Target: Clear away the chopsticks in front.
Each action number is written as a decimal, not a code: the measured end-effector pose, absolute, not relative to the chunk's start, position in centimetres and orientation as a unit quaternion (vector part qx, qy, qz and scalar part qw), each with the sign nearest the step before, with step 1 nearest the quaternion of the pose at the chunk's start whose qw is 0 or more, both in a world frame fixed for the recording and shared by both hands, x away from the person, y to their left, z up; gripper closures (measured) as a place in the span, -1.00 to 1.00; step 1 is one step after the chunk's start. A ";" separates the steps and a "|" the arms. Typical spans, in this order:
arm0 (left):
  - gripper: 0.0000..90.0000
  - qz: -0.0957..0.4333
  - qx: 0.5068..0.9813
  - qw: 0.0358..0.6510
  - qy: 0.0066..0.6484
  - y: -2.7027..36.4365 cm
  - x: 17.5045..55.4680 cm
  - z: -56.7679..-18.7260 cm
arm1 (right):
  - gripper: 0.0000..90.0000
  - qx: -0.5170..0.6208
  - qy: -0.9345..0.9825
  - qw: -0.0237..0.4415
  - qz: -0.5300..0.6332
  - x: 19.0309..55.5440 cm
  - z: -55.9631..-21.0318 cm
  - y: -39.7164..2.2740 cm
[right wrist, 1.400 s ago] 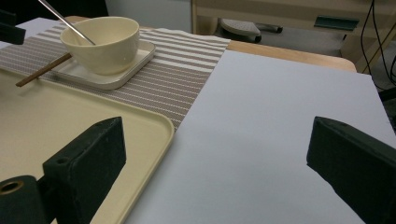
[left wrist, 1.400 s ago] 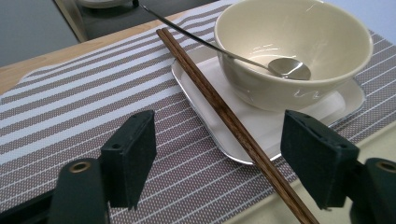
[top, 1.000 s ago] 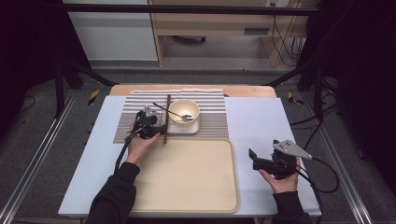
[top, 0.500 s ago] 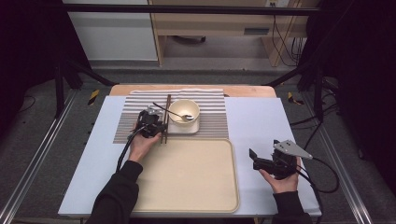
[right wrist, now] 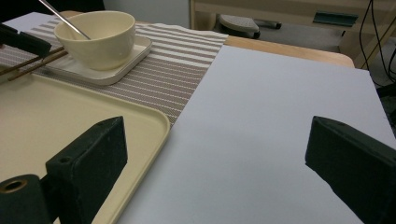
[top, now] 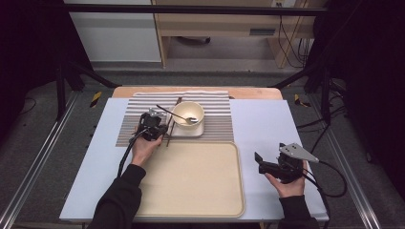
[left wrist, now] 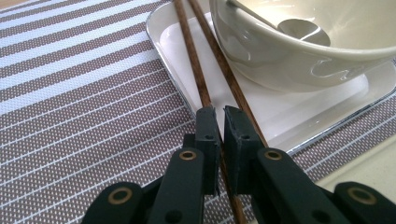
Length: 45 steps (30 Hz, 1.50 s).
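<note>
The chopsticks [left wrist: 205, 77] lie as a pair on the striped placemat [left wrist: 79, 98], along the left edge of the square white plate [left wrist: 299, 121], their far ends resting over the plate's rim beside the bowl [left wrist: 299, 51]. Your left gripper [left wrist: 220, 122] has just been closing and now stands narrow, its jaws pinching the near part of the chopsticks, with one stick running between the pads. In the high view that left gripper [top: 154, 128] sits at the placemat's near edge, just beyond the far left corner of the cream tray [top: 191, 191]. A spoon [top: 177, 115] leans in the bowl, its handle reaching out over the rim to the left. Your right gripper [right wrist: 219, 154] hangs wide open with nothing between its jaws, over the bare white tabletop [right wrist: 261, 116] off the tray's right edge, well apart from the chopsticks.
</note>
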<state>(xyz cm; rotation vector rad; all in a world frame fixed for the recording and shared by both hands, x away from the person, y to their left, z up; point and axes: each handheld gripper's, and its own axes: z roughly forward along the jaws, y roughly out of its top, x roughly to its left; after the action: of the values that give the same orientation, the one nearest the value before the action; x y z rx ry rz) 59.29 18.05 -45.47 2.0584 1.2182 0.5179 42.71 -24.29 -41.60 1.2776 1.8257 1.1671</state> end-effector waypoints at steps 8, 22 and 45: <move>0.56 0.202 0.791 0.338 0.468 18.0 59.9 -45.7 | -0.87 0.482 0.692 0.310 0.438 42.8 -41.7 -24.3; 0.74 0.207 0.780 0.336 0.485 17.8 61.2 -45.9 | -0.86 0.483 0.693 0.308 0.437 42.8 -41.7 -24.2; 0.89 0.223 0.755 0.358 0.503 19.4 60.1 -44.5 | -0.86 0.482 0.694 0.310 0.436 42.8 -41.7 -24.3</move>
<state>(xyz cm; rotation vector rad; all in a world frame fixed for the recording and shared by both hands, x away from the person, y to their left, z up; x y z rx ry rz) 60.08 19.36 -44.46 1.9471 1.2973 0.5765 42.81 -24.25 -41.75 1.2734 1.8333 1.1514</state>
